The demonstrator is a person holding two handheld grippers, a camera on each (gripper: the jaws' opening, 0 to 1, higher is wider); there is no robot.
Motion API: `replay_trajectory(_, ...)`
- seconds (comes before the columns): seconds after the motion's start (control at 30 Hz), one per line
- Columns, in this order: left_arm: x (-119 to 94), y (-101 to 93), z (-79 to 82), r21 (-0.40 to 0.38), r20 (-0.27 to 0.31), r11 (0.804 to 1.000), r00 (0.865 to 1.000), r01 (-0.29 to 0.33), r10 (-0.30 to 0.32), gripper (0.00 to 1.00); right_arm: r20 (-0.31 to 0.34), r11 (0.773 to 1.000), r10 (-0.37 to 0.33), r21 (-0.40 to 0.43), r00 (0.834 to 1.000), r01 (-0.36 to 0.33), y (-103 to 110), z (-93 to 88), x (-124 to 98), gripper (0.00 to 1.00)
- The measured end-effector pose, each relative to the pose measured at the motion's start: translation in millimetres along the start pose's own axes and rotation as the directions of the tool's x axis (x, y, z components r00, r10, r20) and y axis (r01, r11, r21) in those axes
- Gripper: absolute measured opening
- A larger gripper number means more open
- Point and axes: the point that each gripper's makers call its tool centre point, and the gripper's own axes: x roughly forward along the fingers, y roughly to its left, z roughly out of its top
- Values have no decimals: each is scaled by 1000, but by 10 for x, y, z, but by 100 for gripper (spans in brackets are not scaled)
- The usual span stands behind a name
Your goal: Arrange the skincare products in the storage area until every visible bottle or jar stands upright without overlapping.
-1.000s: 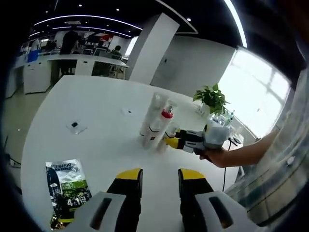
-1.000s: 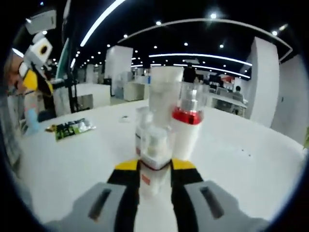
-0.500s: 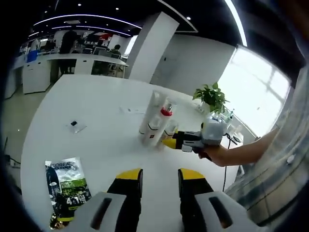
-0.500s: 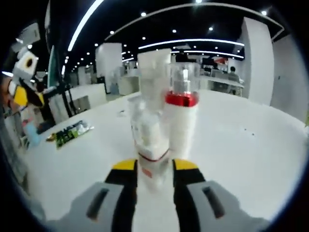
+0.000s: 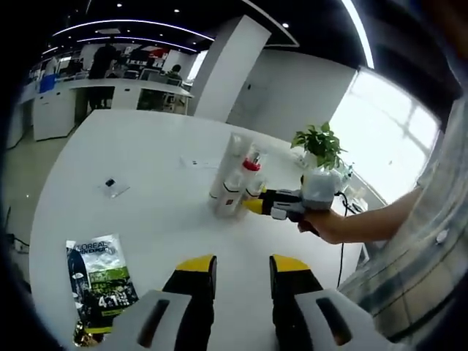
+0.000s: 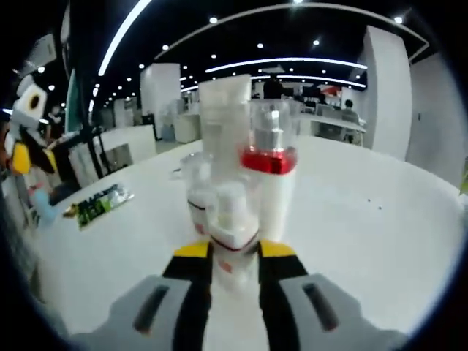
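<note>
On the white table (image 5: 146, 146) stands a cluster of skincare products: a tall white tube (image 6: 223, 121), a white bottle with a red collar and clear cap (image 6: 269, 172) and a small clear-capped bottle (image 6: 194, 191). In the left gripper view the cluster (image 5: 234, 179) is upright at mid-table. My right gripper (image 6: 234, 252) is shut on a small white bottle with a red band (image 6: 232, 223), held upright right against the cluster; it enters the left gripper view as the right gripper (image 5: 281, 205) in a hand. My left gripper (image 5: 243, 267) hangs open above the near table with nothing between its fingers.
A dark green L'Oreal sachet (image 5: 95, 274) lies flat at the near left, seen too as the sachet (image 6: 95, 205). A small dark item (image 5: 110, 184) lies further back. A potted plant (image 5: 319, 146) stands at the far right edge. Desks and people fill the background.
The right gripper has carried the small white bottle closer in, up against the standing cluster. The left gripper has stayed open and almost still.
</note>
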Motion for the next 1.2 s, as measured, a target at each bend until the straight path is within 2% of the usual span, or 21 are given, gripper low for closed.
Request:
replay_trajectory(0.27,6,4,-84,-18,-14,1000,1000,4,-5,30,-20,998,-18,64,1000,19,-36,-40,-78,27)
replay_trajectory(0.53,28,-24,-92,-21,-21,1000,1000,20,-20,29,-70,998,-37,57,997,41,-89,-181,-150,26)
replay_trajectory(0.97,22,-3,-154,-29,-27,999,999,16,-17,29,-53,989,-61,129,997,68,-139,-73,-119,26)
replay_trajectory(1.2,0,37,-160,-35,-23,999,1000,8,-8,29,-71,990,-76,117,995,84,-182,-117,-134,26)
